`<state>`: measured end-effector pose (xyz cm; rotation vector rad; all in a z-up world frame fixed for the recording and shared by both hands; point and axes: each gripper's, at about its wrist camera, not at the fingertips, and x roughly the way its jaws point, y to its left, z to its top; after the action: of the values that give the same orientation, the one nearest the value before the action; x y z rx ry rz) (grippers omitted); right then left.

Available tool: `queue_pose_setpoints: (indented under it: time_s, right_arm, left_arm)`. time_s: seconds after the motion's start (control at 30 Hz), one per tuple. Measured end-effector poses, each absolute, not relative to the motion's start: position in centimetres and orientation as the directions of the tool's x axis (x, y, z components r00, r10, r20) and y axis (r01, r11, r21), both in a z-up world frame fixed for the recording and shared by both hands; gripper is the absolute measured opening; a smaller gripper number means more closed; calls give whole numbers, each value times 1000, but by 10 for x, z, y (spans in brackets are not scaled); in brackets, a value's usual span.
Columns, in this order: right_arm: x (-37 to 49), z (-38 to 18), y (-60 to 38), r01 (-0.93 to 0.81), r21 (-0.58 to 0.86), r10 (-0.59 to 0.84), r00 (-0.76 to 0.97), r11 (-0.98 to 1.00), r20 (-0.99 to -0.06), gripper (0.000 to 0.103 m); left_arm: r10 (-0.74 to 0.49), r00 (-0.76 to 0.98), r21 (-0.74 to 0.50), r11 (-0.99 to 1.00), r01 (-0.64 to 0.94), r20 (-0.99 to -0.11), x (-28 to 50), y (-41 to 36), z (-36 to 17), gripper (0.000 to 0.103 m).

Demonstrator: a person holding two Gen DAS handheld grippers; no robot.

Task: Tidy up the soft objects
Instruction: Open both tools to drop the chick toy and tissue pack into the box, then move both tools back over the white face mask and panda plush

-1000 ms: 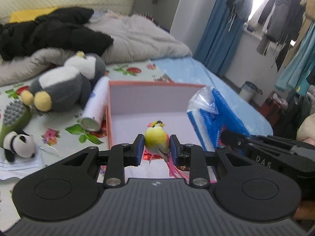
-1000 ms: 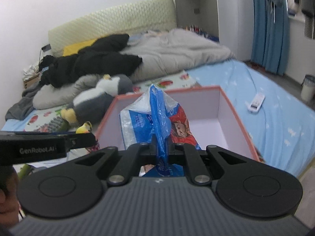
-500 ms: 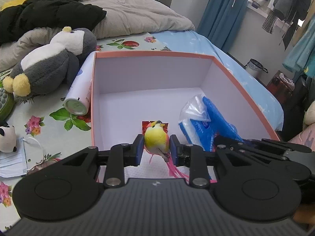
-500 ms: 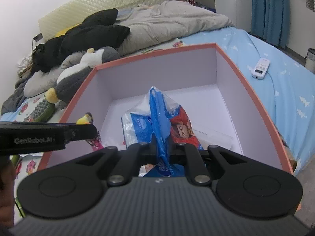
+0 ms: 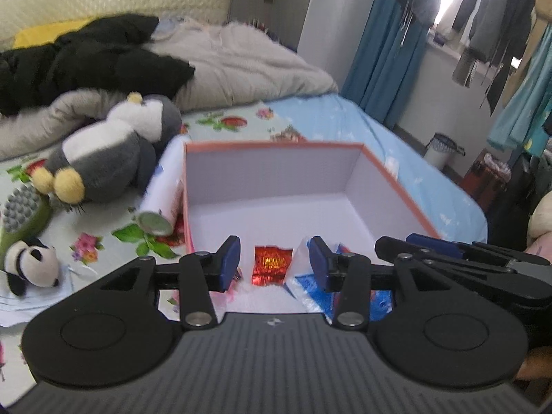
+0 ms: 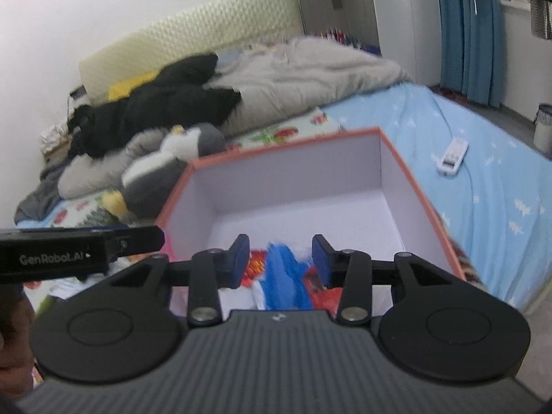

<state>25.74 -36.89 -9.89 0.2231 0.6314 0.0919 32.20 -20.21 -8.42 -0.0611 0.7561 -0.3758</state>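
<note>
Blue-padded left tongs point(image 5: 274, 262): opening, about half wide, holding nothing, over the box's near edge.
Right tongs point(image 6: 280, 258): opening, empty, above the blue bag.
Blue bag point(image 6: 284, 277): inside the box.
Box point(image 5: 272, 145): pink rim, white inside.

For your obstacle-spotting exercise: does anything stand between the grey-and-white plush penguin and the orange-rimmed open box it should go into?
A white cylindrical can lies on the bed against the box's left outer wall, between it and the penguin. The box's open top looks clear.

Soft daylight — motion blur, fisheye-bent edges
</note>
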Motion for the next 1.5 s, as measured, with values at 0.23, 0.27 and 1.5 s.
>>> queue_pose_setpoints:
  time_s: [0.23,0.27,1.5]
  right_arm:
    - [227,-50,-354,-58,223,161,863,973,-479,43]
    - [222,-45,-351,-65,223,165,868,973,-468,43]
    - [137,-58,-216,-367,243,440,731,898,-522,43]
  left_arm:
    - [-361,738,-184,931,314,-570,282,-177,-33,50]
    - [-360,746,-181,932,314,-560,276,-173,-26,50]
    - [-104,814,-198,980,-13,-571,100,2,-34,51]
